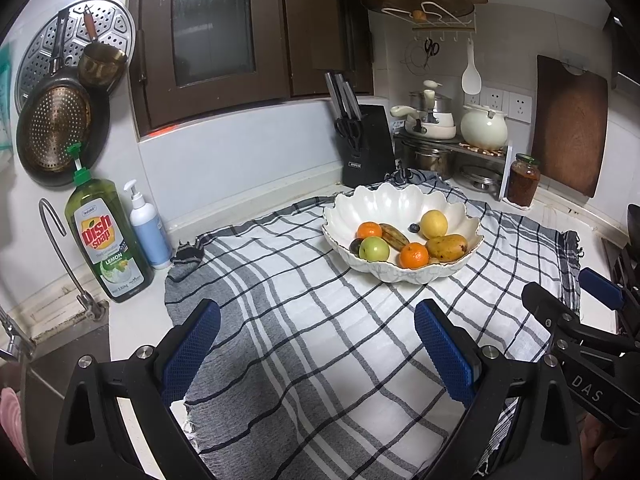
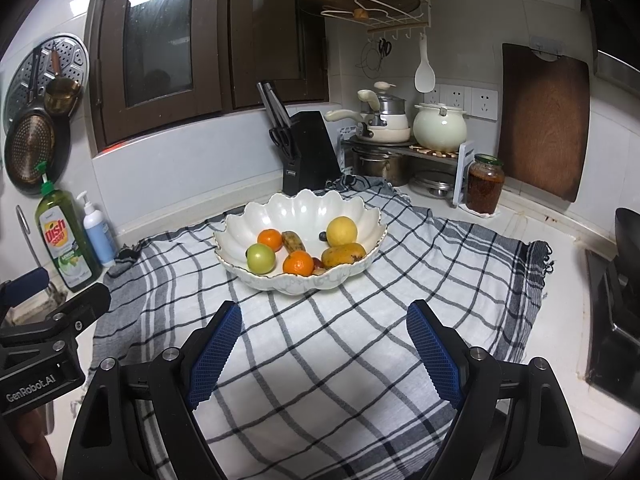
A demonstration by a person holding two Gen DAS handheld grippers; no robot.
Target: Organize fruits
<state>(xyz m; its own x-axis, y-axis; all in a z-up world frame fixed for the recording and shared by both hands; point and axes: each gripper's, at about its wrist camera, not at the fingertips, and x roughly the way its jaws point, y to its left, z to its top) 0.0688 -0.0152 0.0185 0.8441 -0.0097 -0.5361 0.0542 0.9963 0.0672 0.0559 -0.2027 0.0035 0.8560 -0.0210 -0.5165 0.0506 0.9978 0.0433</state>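
Your left gripper and right gripper gaped empty before the bowl. It held two oranges, one apple, one lemon; mango lay crosswise, banana pointed away.

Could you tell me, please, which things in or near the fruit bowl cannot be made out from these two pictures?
- Dark fruit behind the green apple: left wrist view, mostly hidden by the apple; kind unclear.
- Reddish item beside the mango: right wrist view, tucked behind the front orange; too small to name.
- Jar contents: dark, no readable label in either view.
- Bowl base: hidden by its own wall.
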